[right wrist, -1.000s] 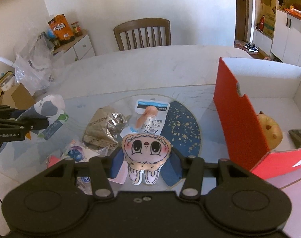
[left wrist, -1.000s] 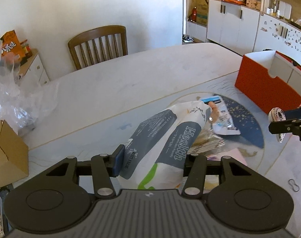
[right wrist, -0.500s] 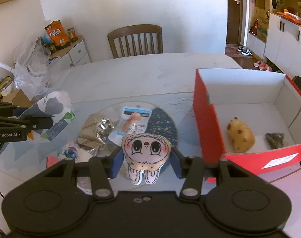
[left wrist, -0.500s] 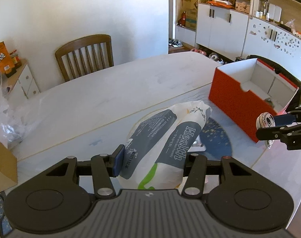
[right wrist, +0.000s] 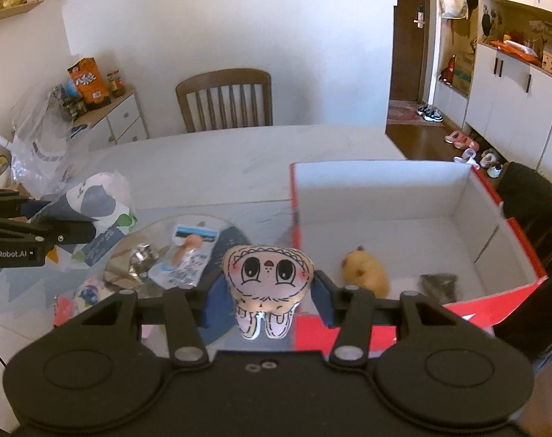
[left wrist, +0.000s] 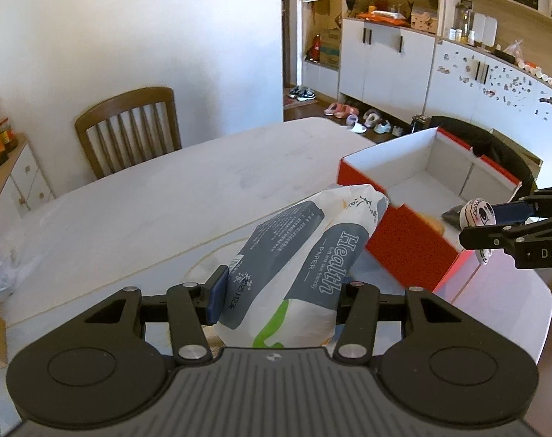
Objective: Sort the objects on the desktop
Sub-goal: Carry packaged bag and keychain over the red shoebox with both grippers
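Note:
My left gripper [left wrist: 279,302] is shut on a white and grey tissue pack [left wrist: 305,266] printed "Health Paper" and holds it above the table, left of the red box [left wrist: 406,247]. My right gripper [right wrist: 266,300] is shut on a small pink plush doll [right wrist: 268,273] with big eyes, held at the box's near left corner. The red box [right wrist: 294,200] is open with white inside; a yellow plush [right wrist: 366,273] and a dark item [right wrist: 439,284] lie in it. The doll [left wrist: 476,215] and right gripper also show in the left wrist view.
Loose packets [right wrist: 188,258], foil wrapper [right wrist: 141,258] and small colourful items [right wrist: 86,291] lie on a round blue mat on the table. A wooden chair [right wrist: 225,102] stands at the far side. A black chair [right wrist: 530,211] sits behind the box. Plastic bags [right wrist: 39,142] are at left.
Both grippers have moved right toward the red box with their loads. The box now fills more of both views; the doll is at its near corner.

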